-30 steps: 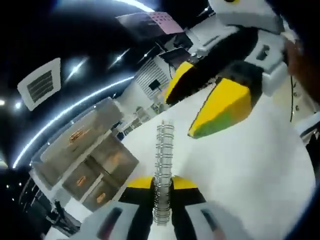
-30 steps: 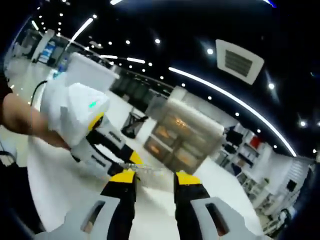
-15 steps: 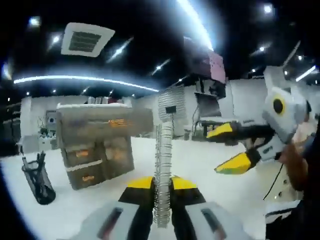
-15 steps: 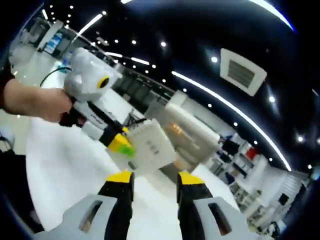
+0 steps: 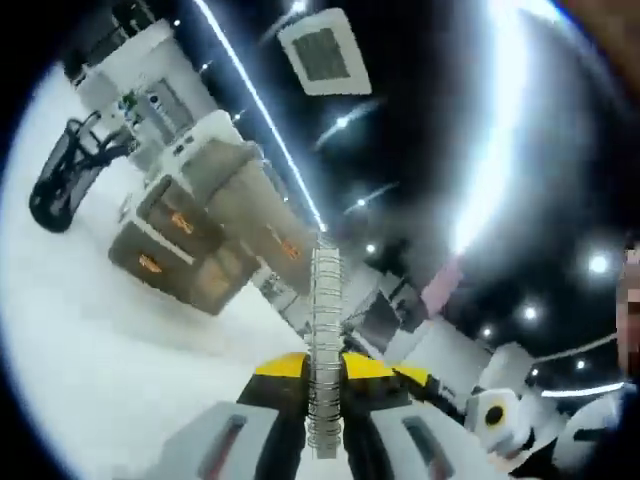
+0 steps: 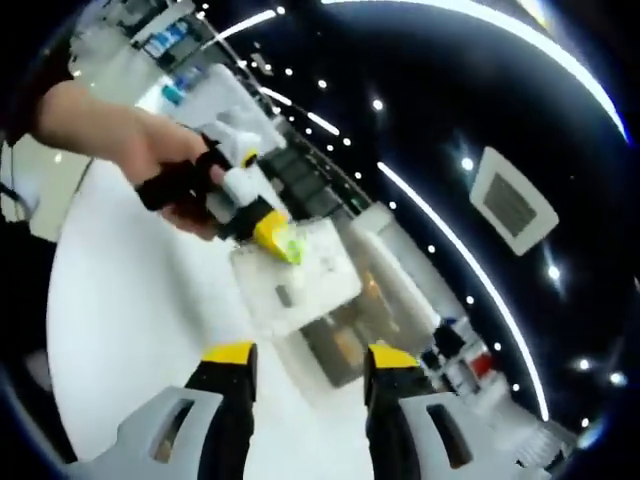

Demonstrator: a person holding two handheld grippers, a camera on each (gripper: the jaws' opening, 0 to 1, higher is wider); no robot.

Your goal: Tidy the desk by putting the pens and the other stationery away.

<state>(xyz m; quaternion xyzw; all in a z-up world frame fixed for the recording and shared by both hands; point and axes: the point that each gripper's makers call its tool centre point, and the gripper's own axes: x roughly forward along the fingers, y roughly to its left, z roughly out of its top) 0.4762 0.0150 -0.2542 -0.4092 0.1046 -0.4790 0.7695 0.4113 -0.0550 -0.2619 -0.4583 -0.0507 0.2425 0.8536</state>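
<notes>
My left gripper (image 5: 325,366) is shut on a spiral-bound notebook, whose wire spine (image 5: 325,340) rises edge-on between the yellow jaw tips. In the right gripper view the same notebook (image 6: 300,285) appears as a white pad held in the air by the left gripper (image 6: 272,235), with a person's hand (image 6: 130,140) on the handle. It hangs above the white desk (image 6: 130,330) in front of a translucent drawer unit (image 6: 375,300). My right gripper (image 6: 310,356) stands open below the notebook, apart from it, with nothing between its fingers.
The drawer unit (image 5: 195,250) with orange contents stands on the desk, and a black mesh pen holder (image 5: 65,180) sits beside it. The right gripper's white body (image 5: 500,420) shows at the lower right of the left gripper view. Ceiling lights and a vent are overhead.
The left gripper has rolled and tilted with the notebook still clamped, which now sits higher and closer before the right gripper. The right gripper stays open.
</notes>
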